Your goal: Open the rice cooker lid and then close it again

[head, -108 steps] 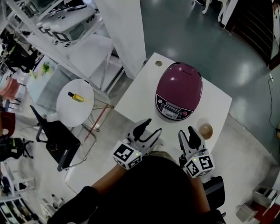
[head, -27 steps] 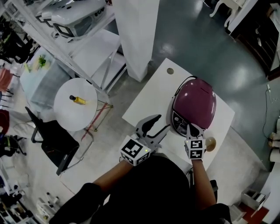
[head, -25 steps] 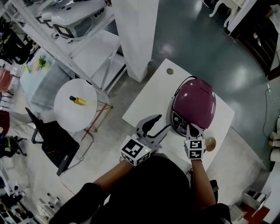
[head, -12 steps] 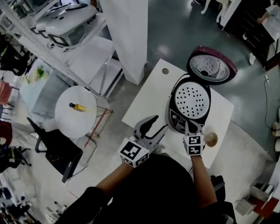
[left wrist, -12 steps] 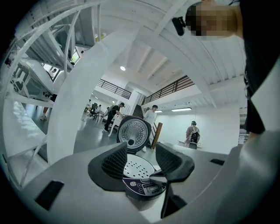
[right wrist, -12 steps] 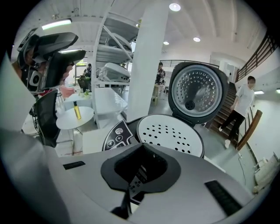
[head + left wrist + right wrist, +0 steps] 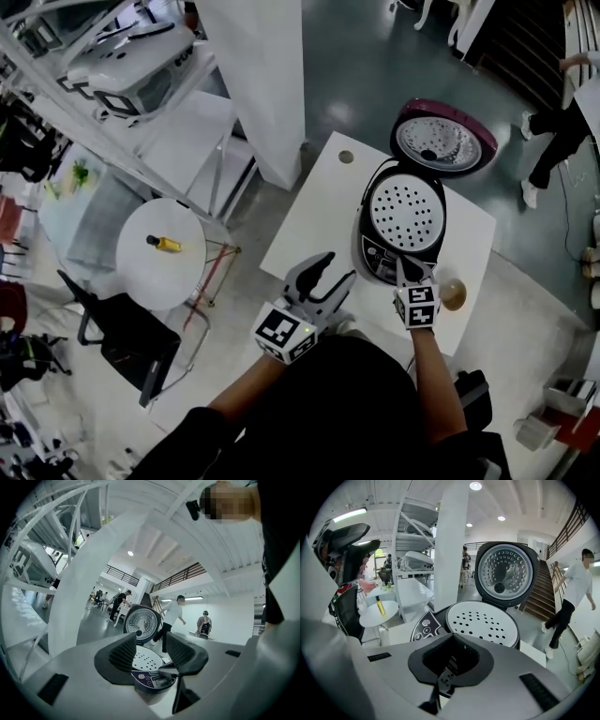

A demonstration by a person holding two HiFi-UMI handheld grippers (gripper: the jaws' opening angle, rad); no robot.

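Observation:
The rice cooker [image 7: 401, 225] stands on the white table [image 7: 309, 220] with its maroon lid [image 7: 442, 139] swung up and back, its metal inner face showing. A white perforated tray [image 7: 403, 211] covers the pot. My right gripper [image 7: 410, 276] is shut, with its tips at the control panel [image 7: 380, 265] on the cooker's front edge. In the right gripper view the shut gripper [image 7: 442, 686] sits just below the panel [image 7: 425, 627], tray [image 7: 483, 622] and lid [image 7: 505, 573]. My left gripper [image 7: 323, 278] hangs open left of the cooker and holds nothing. Its gripper [image 7: 152, 654] frames the cooker [image 7: 152, 677].
A round wooden object [image 7: 453, 293] lies on the table right of the cooker. A cable hole [image 7: 346, 157] sits near the table's far corner. To the left stand a round side table with a yellow bottle [image 7: 161, 244], a black chair [image 7: 127, 333], a white pillar [image 7: 253, 75] and shelving. A person [image 7: 562, 122] walks beyond.
The lid was down a second ago, then sprang up and now stands fully open. My right gripper stays at the cooker's front, and the left one has barely moved.

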